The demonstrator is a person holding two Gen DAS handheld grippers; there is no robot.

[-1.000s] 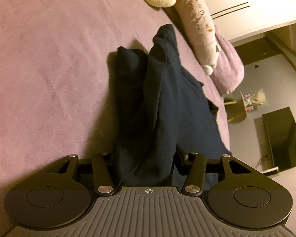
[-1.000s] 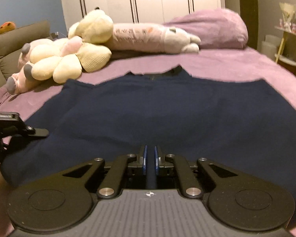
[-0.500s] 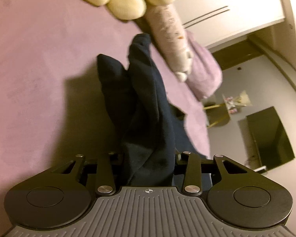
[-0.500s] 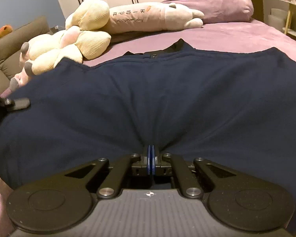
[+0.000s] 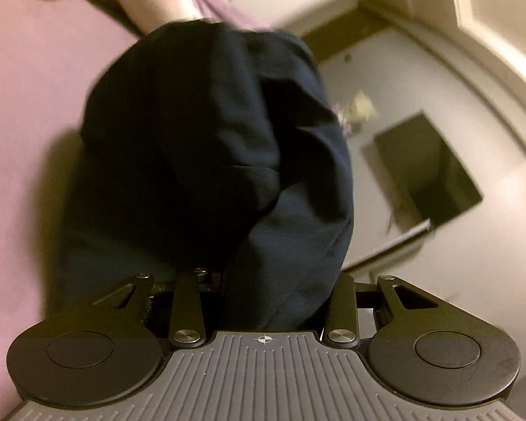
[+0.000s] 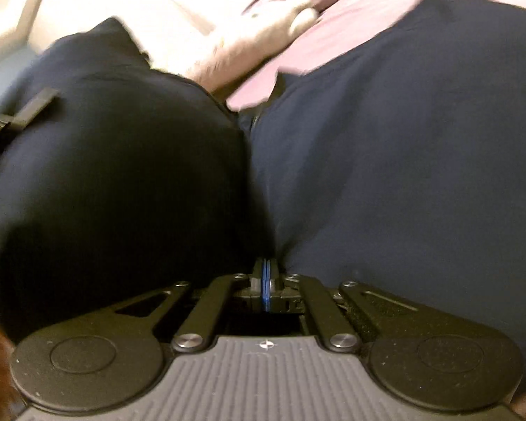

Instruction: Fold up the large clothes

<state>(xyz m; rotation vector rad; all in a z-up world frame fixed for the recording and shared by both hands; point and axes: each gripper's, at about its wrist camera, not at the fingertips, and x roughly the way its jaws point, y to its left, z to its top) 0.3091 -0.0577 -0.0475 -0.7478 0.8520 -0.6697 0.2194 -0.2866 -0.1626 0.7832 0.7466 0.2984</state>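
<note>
On the purple bed (image 5: 24, 112), both tongs (image 5: 273, 280) (image 6: 266, 280) clench the navy garment (image 6: 403, 158).

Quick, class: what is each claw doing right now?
Left claw: closed on a bunch of the navy garment.
Right claw: shut, pinching the garment's edge.

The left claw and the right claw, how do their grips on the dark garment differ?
The left claw has a thick bunch of the navy garment between jaws standing well apart; they have just been closing. The right claw is pinched fully shut on a thin edge of cloth, blue pads together. Both hold the same garment over the purple bed.
</note>
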